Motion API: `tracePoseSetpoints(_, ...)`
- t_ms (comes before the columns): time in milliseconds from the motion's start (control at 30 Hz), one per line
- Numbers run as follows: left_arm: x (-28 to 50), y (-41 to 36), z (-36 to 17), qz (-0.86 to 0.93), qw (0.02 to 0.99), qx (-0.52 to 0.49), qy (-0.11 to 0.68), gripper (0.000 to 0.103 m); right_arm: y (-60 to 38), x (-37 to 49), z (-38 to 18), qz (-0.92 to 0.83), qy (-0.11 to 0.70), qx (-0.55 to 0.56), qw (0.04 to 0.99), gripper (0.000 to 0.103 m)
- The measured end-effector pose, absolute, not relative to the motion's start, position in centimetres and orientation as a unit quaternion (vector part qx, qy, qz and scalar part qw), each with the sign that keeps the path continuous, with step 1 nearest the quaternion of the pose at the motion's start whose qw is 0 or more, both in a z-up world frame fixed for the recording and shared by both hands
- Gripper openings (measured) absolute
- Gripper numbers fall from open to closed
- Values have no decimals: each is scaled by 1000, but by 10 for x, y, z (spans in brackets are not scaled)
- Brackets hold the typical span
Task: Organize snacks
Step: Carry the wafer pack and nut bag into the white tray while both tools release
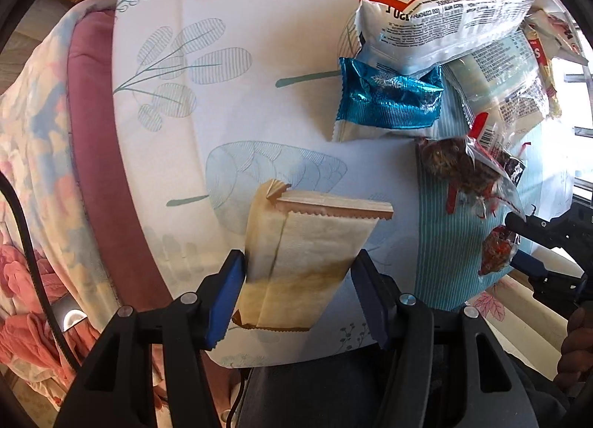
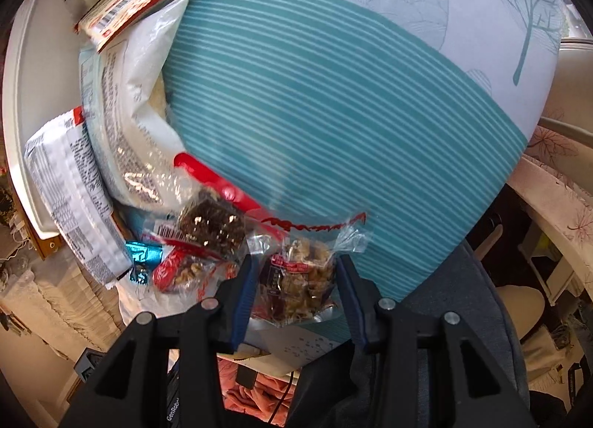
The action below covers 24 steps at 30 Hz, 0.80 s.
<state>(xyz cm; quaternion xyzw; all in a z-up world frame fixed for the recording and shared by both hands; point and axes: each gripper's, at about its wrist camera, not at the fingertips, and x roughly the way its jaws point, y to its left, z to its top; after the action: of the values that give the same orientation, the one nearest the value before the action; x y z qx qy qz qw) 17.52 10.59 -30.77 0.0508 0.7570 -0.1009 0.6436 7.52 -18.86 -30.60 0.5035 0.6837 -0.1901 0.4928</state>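
left claw [image 1: 298,292] clamps the tan packet [image 1: 307,261] above the counter [image 1: 237,42], right claw [image 2: 296,292] clamps the nut bag [image 2: 300,279] by the snack pile [image 2: 122,112]; lift clear, keep grips square.

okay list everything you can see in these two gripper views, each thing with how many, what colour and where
beige packet: one, tan paper, between the left gripper's pads.
nut packet: one, clear with red print, between the right gripper's pads.
blue foil packet: one, shiny blue, by the pile.
white bag: one, white and red, atop the pile.
dark snack packet: one, clear, brown contents, beside the nut packet.
teal mat: one, striped, on the tablecloth.
tablecloth: one, white with leaf print.
left gripper: black, blue pads, clamping.
right gripper: black, blue pads, clamping.
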Motion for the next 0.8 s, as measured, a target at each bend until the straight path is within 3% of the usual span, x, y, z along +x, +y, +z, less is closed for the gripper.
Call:
tracePoseSetpoints(400,134,123,-252,-124,688,57,713,57,-162,56,-269,-165,643,485,570,43)
tracePoseSetpoints(800,120,115,-152,-169,751,43,636,57,-144,42,-213,-125,588,437,670,43)
